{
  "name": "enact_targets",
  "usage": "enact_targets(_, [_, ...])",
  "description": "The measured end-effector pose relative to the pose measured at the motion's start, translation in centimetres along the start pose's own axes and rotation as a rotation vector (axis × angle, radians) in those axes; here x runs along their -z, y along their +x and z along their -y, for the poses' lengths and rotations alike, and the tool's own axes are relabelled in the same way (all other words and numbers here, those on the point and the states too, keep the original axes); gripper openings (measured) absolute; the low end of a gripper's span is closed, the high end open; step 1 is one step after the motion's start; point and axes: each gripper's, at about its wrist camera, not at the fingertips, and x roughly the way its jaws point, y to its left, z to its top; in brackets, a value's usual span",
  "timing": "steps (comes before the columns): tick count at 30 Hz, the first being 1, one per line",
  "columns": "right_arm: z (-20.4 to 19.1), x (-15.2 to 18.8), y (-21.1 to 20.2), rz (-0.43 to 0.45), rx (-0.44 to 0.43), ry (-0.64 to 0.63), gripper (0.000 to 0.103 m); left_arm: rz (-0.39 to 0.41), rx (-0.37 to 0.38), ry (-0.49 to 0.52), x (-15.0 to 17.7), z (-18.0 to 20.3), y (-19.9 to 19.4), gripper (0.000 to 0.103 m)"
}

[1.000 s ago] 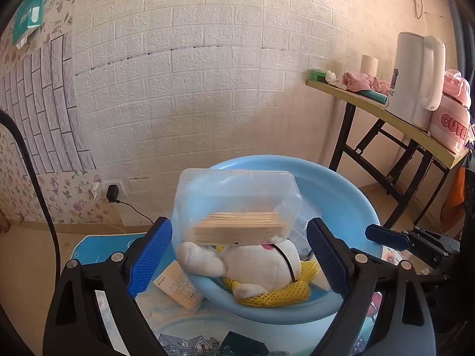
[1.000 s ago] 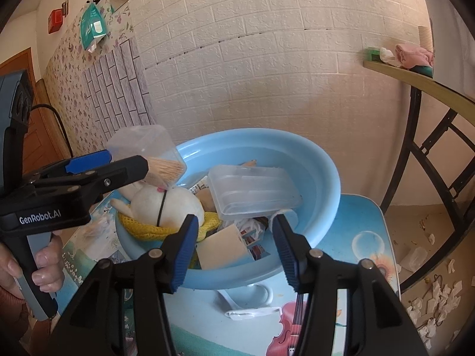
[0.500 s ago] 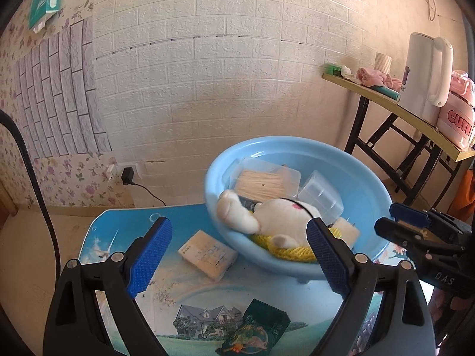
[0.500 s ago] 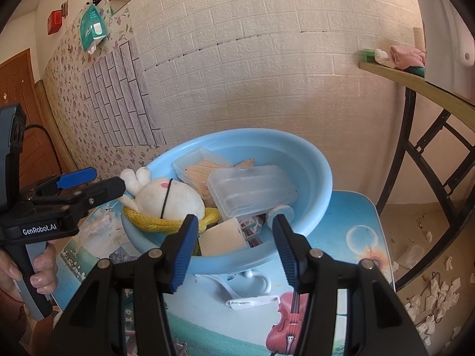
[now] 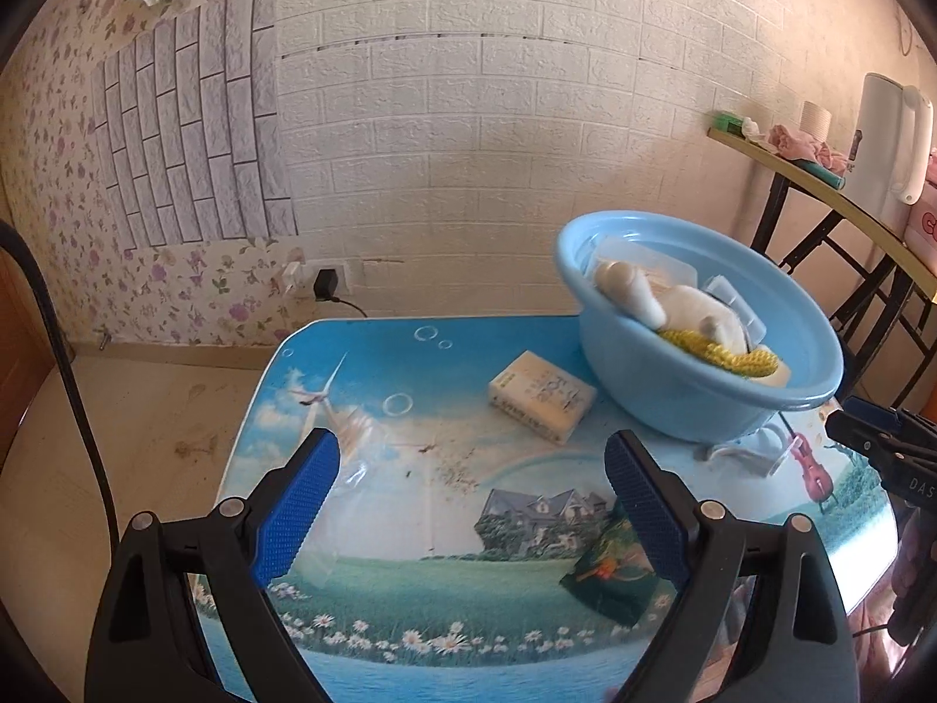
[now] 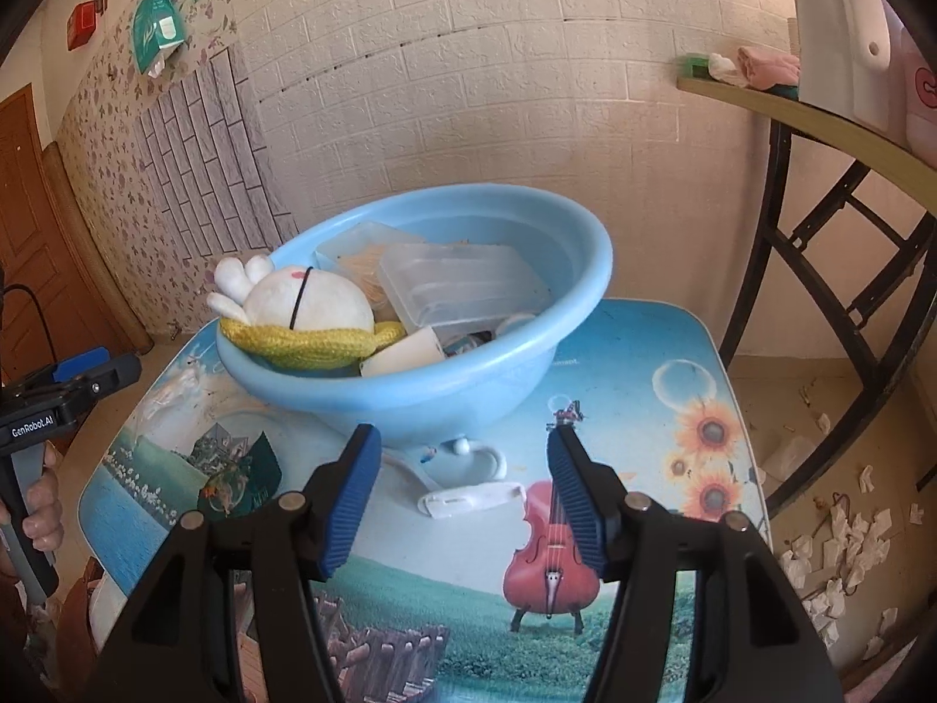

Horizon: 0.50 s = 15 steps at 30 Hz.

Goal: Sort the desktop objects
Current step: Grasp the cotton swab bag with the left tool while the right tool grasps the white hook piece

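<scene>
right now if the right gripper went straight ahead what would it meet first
Probably the white plastic clip lying on the table between its opening, empty jaws, just ahead of the right gripper; the blue basin sits behind it. Depth is uncertain.

Left gripper (image 5: 468, 504) gapes empty above the printed table (image 5: 410, 527).

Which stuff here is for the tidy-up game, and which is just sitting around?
For the tidy-up:
blue basin
plush rabbit
clear box
soap-like packet
dark green sachet
white clip

Just sitting around:
white kettle
pink cloth
wall plug
paper scraps on the floor
</scene>
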Motion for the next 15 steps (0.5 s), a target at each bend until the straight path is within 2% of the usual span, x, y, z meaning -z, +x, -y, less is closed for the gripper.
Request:
enact_targets(6, [-0.8, 1.1, 1.6, -0.062, 0.024, -0.01, 0.059, -0.042, -0.069, -0.064, 1.8, -4.2, 0.3, 0.092])
enact_targets(13, [-0.6, 1.2, 3.0, -0.109, 0.053, 0.017, 0.06, -0.101, -0.108, -0.125, 3.4, -7.5, 2.3, 0.092])
enact_targets(15, [-0.5, 1.3, 3.5, -0.121, 0.055, 0.029, 0.066, -0.114, -0.107, -0.125, 3.4, -7.8, 2.9, 0.092])
